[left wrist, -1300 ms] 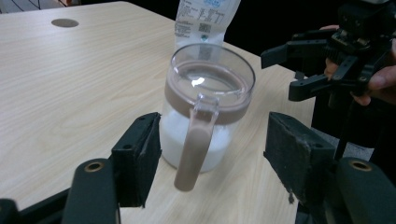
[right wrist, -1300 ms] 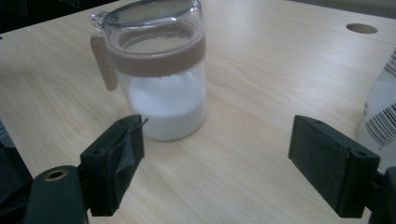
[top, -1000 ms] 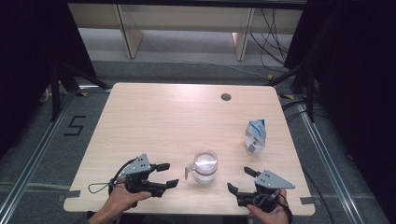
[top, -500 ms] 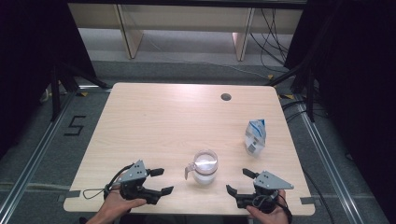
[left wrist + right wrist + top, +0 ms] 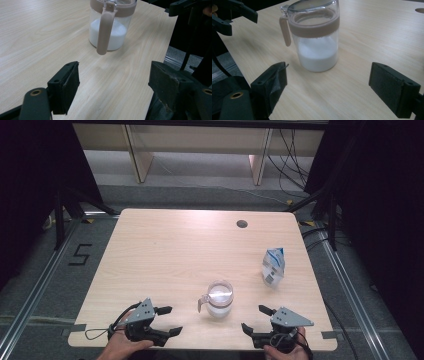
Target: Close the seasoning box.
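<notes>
The jar (image 5: 220, 298) of white powder stands near the table's (image 5: 165, 255) front edge. The left gripper (image 5: 167, 321) has just been opening, wide and empty, left of the jar. The right gripper (image 5: 255, 319), right of it, gapes empty too.

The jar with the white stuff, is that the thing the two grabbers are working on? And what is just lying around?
Part of the job:
- jar, white powder inside, brown handle toward the left gripper
- right gripper, open, aimed at it

Just lying about:
- small blue-and-white carton, standing apart to the right
- dark round hole at the table's far side
</notes>
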`<state>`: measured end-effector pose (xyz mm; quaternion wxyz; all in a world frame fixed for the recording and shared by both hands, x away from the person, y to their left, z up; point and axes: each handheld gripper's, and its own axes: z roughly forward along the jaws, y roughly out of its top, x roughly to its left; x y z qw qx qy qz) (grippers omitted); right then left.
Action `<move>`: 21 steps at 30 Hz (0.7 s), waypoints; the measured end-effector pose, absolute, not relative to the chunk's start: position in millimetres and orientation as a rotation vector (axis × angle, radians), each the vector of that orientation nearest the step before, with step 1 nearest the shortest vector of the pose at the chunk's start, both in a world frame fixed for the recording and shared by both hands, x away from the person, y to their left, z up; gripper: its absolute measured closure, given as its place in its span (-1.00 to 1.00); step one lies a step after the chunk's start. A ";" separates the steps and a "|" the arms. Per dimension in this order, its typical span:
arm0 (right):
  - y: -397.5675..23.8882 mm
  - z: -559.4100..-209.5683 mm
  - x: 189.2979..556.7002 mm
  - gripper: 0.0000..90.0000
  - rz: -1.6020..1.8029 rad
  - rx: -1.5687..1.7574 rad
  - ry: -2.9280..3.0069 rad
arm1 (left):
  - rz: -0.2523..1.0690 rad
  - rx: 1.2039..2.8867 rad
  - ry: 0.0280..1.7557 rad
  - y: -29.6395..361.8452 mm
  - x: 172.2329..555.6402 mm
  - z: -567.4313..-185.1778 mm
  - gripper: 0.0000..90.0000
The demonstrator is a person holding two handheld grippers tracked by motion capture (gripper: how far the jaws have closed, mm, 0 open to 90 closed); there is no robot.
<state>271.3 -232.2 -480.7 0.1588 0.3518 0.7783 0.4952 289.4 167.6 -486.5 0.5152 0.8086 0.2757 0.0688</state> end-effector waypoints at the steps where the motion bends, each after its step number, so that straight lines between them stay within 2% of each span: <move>1: -231.3 -480.1 267.7 -0.65 1.411 1.070 2.232 | 0.177 1.954 0.647 169.2 289.6 -486.5 -0.47; 21: -236.6 -487.1 265.8 -0.64 1.315 1.088 2.303 | 0.179 1.960 0.699 176.2 289.0 -494.6 -0.50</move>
